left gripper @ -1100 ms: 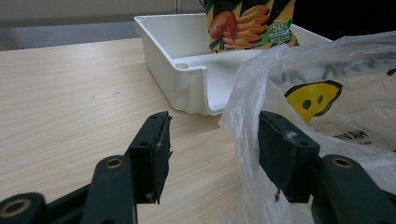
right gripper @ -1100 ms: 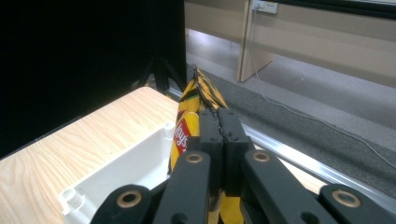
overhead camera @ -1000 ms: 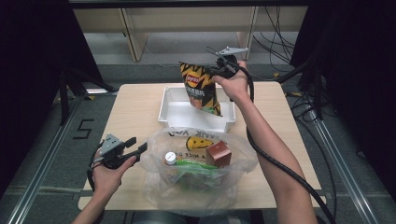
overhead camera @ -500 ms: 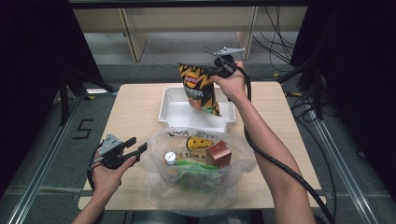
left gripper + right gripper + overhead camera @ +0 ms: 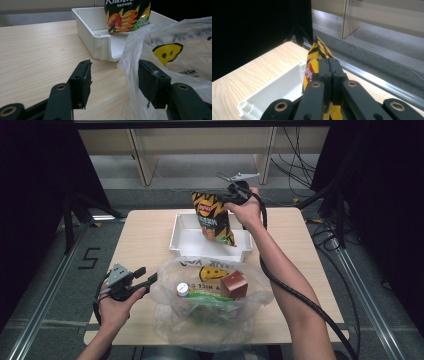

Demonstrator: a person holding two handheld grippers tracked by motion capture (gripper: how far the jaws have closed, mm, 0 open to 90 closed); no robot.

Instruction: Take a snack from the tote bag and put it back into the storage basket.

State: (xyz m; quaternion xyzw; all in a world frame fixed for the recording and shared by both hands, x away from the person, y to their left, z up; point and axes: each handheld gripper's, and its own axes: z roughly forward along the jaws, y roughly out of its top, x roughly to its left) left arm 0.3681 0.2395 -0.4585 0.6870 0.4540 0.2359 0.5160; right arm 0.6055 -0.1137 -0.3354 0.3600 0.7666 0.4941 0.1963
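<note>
Nearest the person, the left tool [image 5: 142, 279] rests at the desk's [image 5: 145, 235] front left with its jaws standing apart and nothing pressed between them; in the left gripper view the edge of the clear plastic bag [image 5: 175, 57] lies just beside the right-hand jaw, possibly brushing it. That bag [image 5: 210, 305] sits at the front middle and holds a white-capped bottle [image 5: 182, 289], a green packet [image 5: 210, 297] and a small brown box [image 5: 234, 285].

Just beyond the bag stands the white tray [image 5: 180, 232], its near rim close to the plastic. Above the tray hangs the chip bag [image 5: 212, 217], pinched at its top seam by the right tool [image 5: 235, 197], whose jaws are clamped tight on the crimped edge, as the right gripper view shows [image 5: 318, 53]. The packet's lower end appears to dip inside the tray, though I cannot tell whether it touches the floor.

The step in hand looks like setting the chips into the tray. To do it well, lower the packet until its bottom rests, tilt it flat along the tray's length so it does not prop on the rim, and only then let the jaws part. The left tool could steady the plastic bag so it does not sag over the tray.
</note>
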